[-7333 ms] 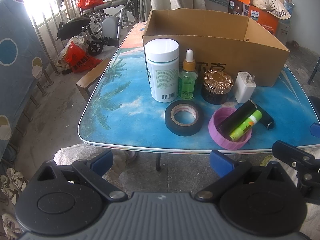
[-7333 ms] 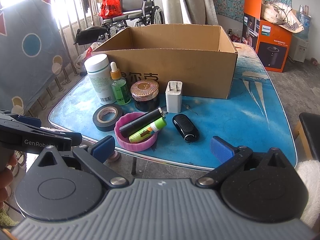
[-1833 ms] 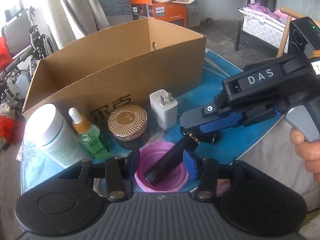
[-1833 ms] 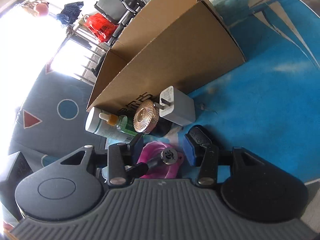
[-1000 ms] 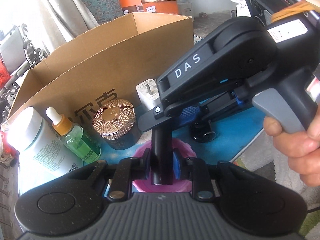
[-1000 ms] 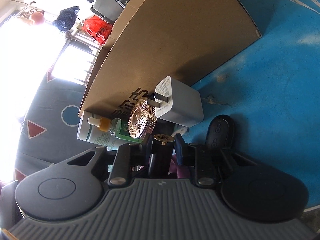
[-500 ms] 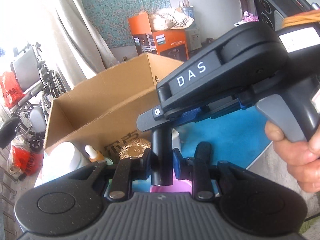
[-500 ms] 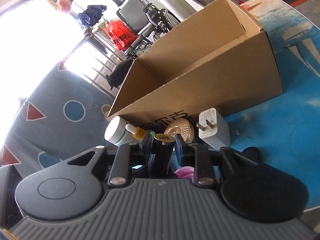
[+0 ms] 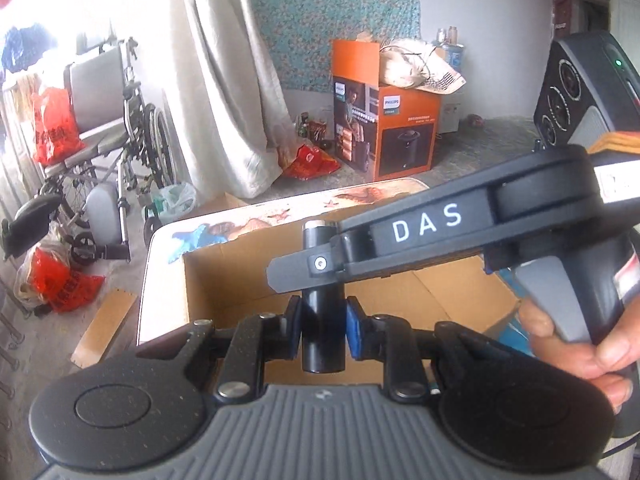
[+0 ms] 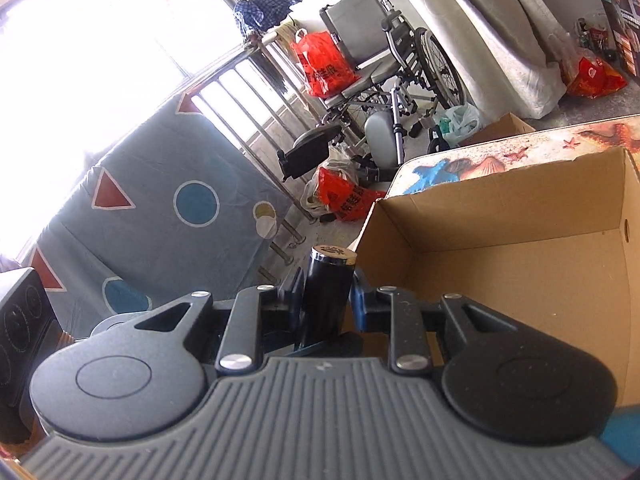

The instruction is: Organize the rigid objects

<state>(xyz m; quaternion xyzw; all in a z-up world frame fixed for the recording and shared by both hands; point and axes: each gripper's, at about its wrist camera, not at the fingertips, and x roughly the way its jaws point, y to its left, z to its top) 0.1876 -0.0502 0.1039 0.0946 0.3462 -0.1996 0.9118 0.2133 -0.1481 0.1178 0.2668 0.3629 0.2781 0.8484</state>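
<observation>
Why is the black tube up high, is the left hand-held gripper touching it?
Touching. The left wrist view shows the left hand-held gripper with both blue pads pressed against the black tube.

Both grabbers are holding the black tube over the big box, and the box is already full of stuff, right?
Not quite. Both grippers, left and right, do hold the black tube, but the right wrist view shows no items inside the cardboard box.
</observation>
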